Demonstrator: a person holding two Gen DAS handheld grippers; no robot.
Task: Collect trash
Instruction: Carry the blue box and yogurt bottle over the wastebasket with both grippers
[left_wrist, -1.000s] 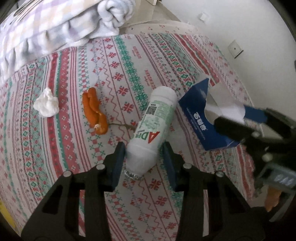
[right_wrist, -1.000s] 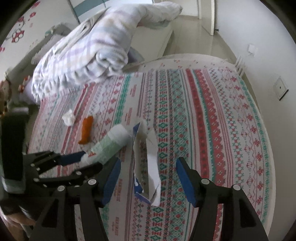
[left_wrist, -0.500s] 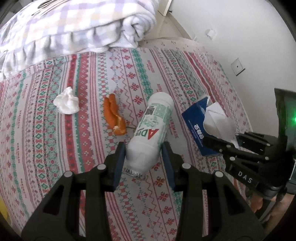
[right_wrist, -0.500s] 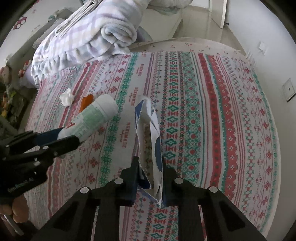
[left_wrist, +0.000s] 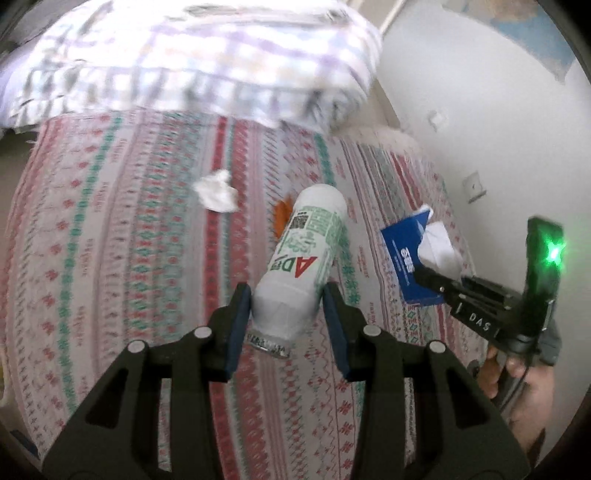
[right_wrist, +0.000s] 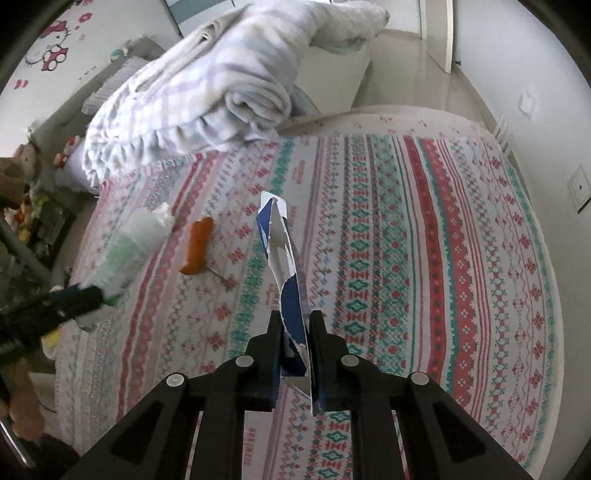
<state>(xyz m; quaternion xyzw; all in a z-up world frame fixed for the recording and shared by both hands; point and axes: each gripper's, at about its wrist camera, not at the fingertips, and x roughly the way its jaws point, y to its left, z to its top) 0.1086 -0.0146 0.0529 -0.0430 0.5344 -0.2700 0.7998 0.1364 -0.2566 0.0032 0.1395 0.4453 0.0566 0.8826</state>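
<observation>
Left gripper (left_wrist: 288, 306) fingers clamp white bottle (left_wrist: 303, 258) near neck. Right gripper (right_wrist: 295, 347) fingers nearly closed, pinching flattened blue carton (right_wrist: 284, 273).

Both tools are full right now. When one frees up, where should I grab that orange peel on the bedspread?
Take the orange peel across its narrow middle, coming straight down from above. It lies flat and elongated on the bedspread, so fingers should straddle its short width, clear of the crumpled tissue.
</observation>
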